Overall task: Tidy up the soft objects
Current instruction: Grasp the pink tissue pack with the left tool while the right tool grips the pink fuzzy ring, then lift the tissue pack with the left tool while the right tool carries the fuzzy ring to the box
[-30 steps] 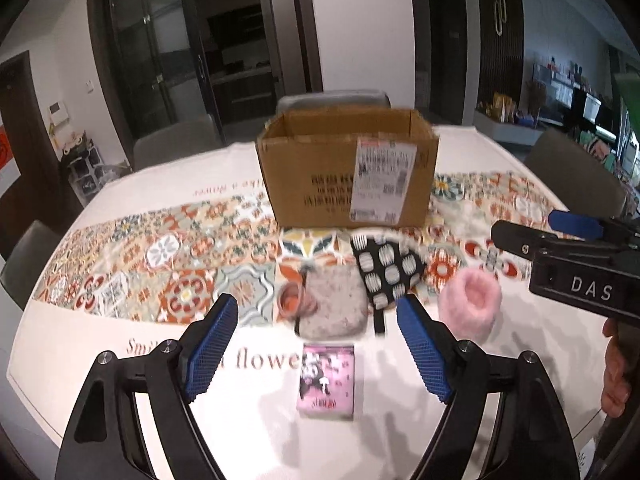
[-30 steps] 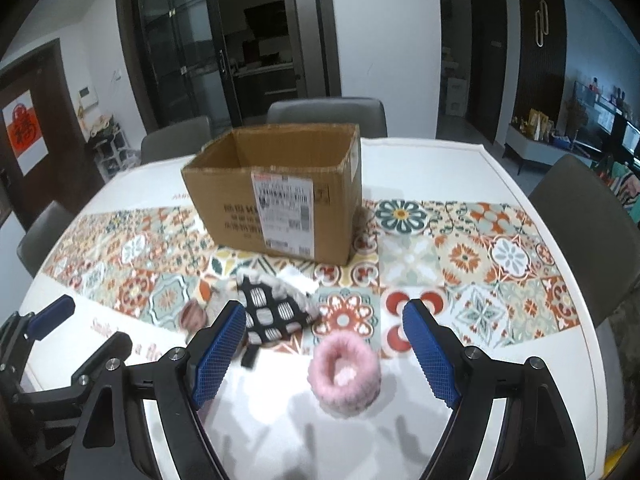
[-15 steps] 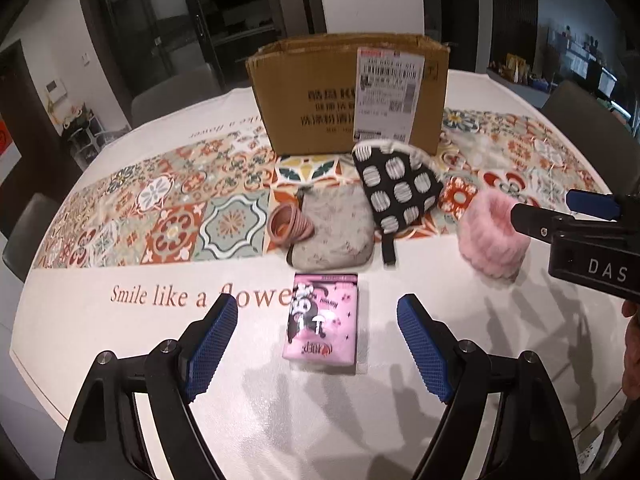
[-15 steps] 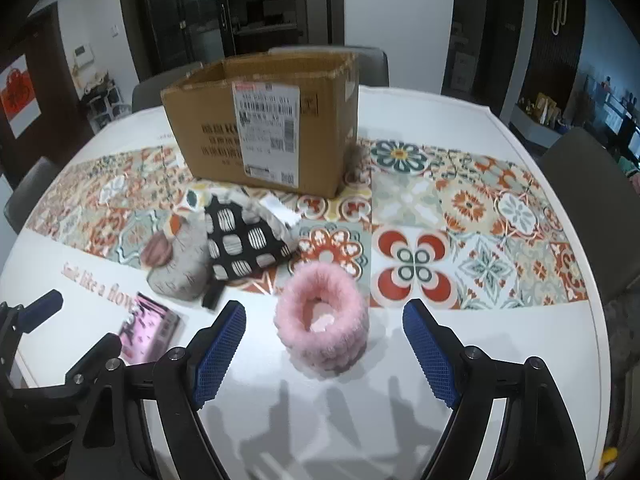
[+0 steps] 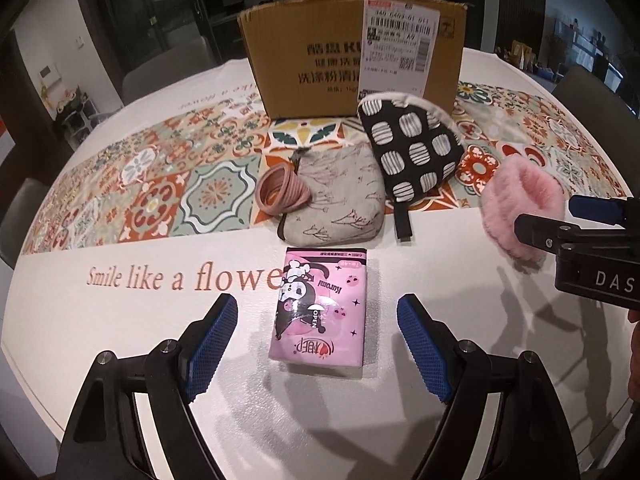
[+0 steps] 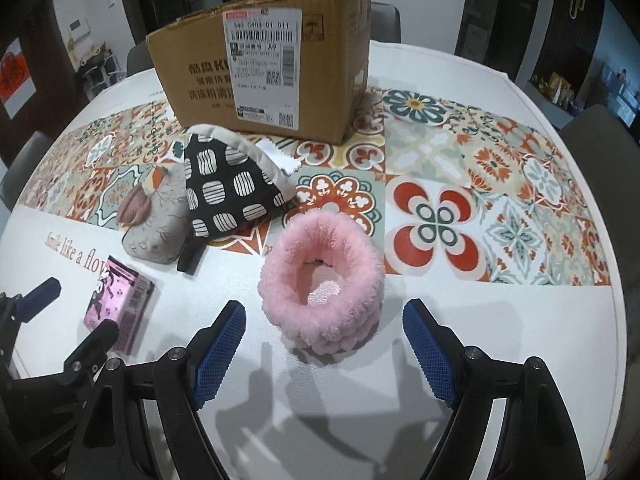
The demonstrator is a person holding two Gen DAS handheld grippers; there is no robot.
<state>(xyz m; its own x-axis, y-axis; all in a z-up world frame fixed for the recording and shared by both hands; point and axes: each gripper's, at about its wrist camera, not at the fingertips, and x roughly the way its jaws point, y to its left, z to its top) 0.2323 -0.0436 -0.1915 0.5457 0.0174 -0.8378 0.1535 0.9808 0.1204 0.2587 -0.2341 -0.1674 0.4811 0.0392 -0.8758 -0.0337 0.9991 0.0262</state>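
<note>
A pink tissue pack [image 5: 320, 312] lies flat on the white table, between the fingers of my open left gripper [image 5: 318, 344]. A fluffy pink band [image 6: 322, 276] stands just ahead of my open right gripper [image 6: 324, 344]. Behind them lie a grey pouch [image 5: 340, 200], pink hair ties [image 5: 282, 191] and a black-and-white patterned pouch [image 5: 412, 146]. The cardboard box [image 5: 352, 56] stands open behind them. The band [image 5: 520, 208] shows at the right in the left wrist view; the pack [image 6: 118, 304] shows at the left in the right wrist view.
The round table [image 6: 500, 360] has a tiled-pattern runner [image 6: 500, 200] across its middle. Grey chairs [image 6: 600, 136] stand around it. The table's near edge is close behind both grippers.
Both grippers have moved down and forward toward the table. The tissue pack now sits between the left fingers and the pink band close in front of the right fingers. Both stay open.
</note>
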